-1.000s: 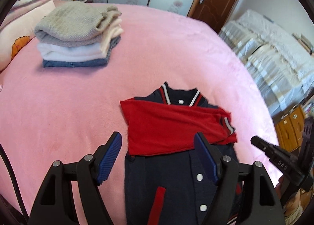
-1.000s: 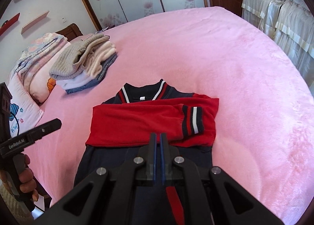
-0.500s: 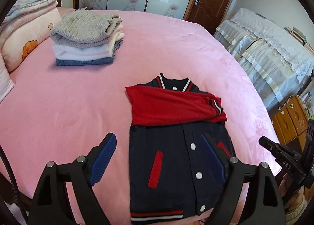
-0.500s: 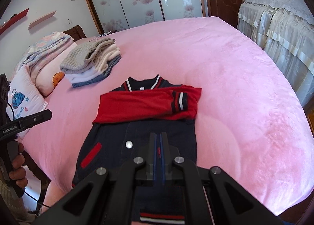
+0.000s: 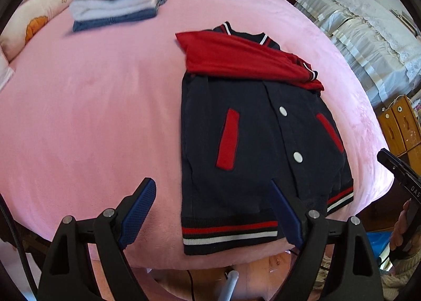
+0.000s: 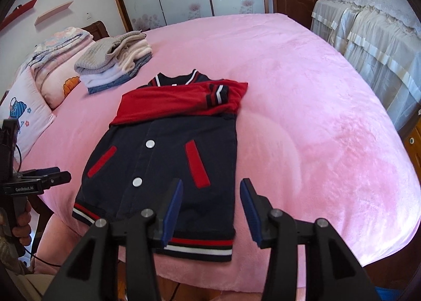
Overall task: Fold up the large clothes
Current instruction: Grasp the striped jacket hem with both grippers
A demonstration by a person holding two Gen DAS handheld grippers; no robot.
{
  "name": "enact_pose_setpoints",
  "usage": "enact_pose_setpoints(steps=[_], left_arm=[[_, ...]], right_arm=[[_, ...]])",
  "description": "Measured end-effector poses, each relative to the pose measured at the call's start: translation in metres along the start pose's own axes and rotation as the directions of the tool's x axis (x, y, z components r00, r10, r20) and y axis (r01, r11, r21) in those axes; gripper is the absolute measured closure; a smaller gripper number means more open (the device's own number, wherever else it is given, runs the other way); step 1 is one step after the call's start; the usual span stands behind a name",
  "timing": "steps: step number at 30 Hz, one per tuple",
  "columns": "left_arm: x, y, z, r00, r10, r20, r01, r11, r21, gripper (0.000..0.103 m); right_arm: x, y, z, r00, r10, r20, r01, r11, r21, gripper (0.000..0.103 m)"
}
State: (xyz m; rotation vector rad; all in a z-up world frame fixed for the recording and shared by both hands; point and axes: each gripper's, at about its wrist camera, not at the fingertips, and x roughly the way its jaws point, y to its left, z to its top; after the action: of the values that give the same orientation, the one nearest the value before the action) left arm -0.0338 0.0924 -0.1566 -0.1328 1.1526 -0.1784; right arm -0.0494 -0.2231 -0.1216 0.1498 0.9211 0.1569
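A pink bed [image 6: 302, 96] carries the jacket [image 6: 168, 159], its hem just ahead of both fingers. The left gripper [image 5: 213, 211] stands spread; the right gripper [image 6: 211, 209] is opening, nothing pinched.

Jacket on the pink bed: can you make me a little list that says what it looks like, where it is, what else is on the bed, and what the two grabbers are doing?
jacket: navy jacket, flat near the bed's front edge
sleeves: red sleeves folded across the chest
bed: pink blanket
also there: stack of folded clothes near the pillows
left gripper: jaws open, empty, over the hem
right gripper: jaws opening, holding nothing, over the hem corner
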Motion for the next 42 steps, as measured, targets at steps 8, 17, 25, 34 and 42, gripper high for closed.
enact_pose_setpoints(steps=[8,17,25,34,42], left_arm=[[0.034,0.013,-0.03,0.996,-0.069,-0.061,0.068,0.997,-0.03,0.018],[0.049,0.017,-0.047,0.994,-0.09,-0.062,0.087,0.995,-0.049,0.019],[0.045,0.012,-0.047,0.989,-0.125,-0.075,0.122,0.992,-0.041,0.044],[0.041,0.018,-0.049,0.984,-0.162,-0.081,0.156,0.985,-0.069,0.056],[0.047,0.021,-0.052,0.979,-0.167,-0.114,0.16,0.984,-0.075,0.056]], right_arm=[[0.026,-0.017,-0.036,0.993,-0.003,-0.114,0.004,1.0,0.005,0.058],[0.045,-0.034,-0.065,0.978,0.063,-0.2,-0.052,0.997,0.063,0.058],[0.054,-0.025,-0.072,0.966,0.113,-0.231,-0.106,0.993,0.042,0.058],[0.057,-0.024,-0.078,0.953,0.156,-0.259,-0.149,0.988,0.046,0.067],[0.061,-0.029,-0.079,0.948,0.176,-0.265,-0.16,0.984,0.081,0.067]])
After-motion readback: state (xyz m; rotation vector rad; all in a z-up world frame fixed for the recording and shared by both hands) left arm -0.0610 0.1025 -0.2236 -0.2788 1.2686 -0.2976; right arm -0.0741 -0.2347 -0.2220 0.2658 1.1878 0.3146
